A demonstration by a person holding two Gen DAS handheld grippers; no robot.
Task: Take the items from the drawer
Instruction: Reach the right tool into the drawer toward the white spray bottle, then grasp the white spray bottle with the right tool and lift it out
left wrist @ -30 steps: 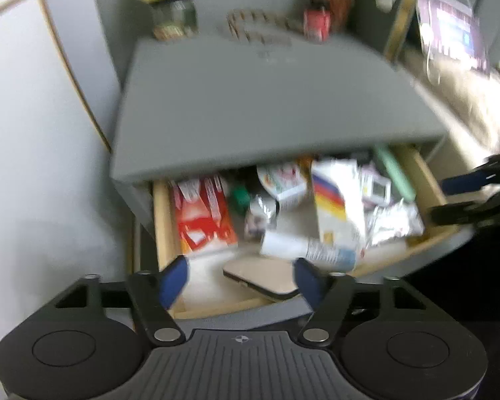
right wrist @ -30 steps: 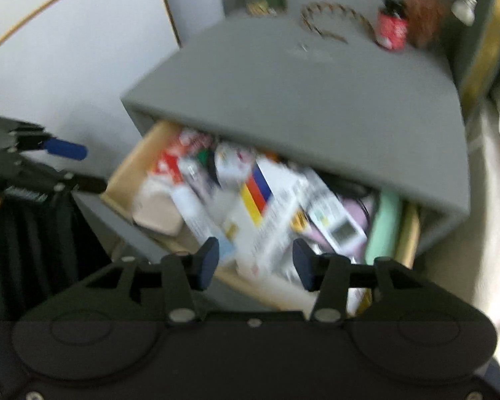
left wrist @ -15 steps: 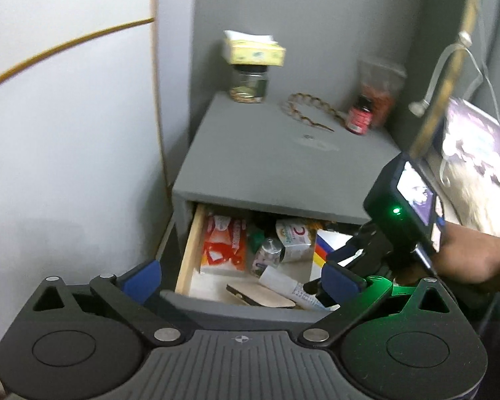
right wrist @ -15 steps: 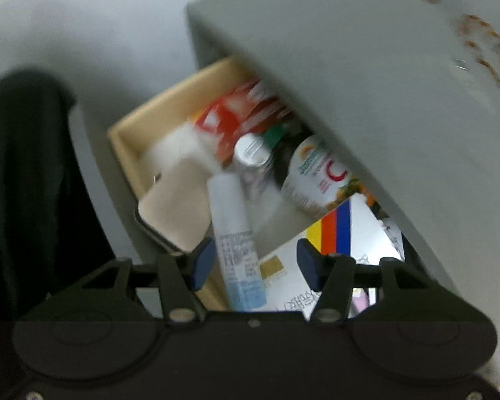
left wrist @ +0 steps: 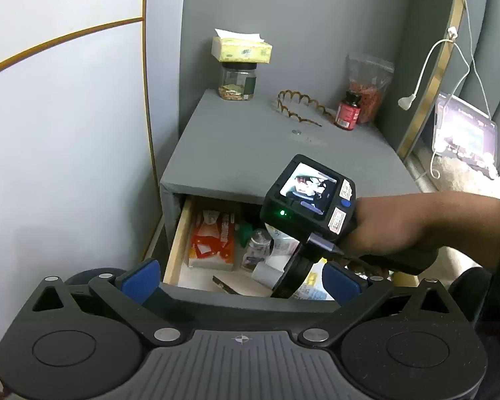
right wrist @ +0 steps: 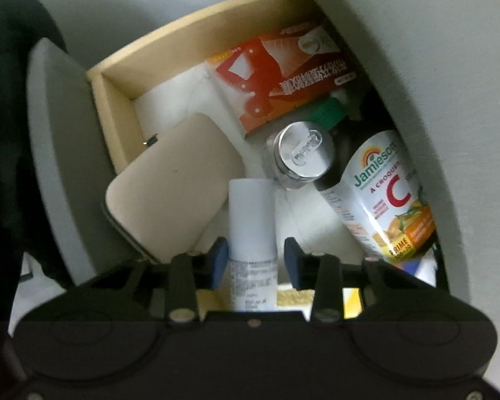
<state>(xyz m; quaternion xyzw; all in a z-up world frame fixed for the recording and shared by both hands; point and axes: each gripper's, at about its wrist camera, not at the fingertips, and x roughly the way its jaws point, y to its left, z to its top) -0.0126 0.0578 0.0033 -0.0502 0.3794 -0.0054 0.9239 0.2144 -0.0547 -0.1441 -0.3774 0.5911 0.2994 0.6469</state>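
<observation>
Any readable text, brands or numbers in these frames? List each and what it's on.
"Jamieson", "À CROQUER", large red "C": vitamin bottle in the drawer.
Chinese characters on the orange-red box: too blurred to read.
White tube between the right gripper fingers: print too small.
Red bottle on the nightstand: label unreadable.

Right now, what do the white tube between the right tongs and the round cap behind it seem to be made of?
White tube: probably matte plastic, dull even surface, printed label. Round cap: shiny silver, embossed, metal or metallised plastic; I cannot tell which.
</observation>
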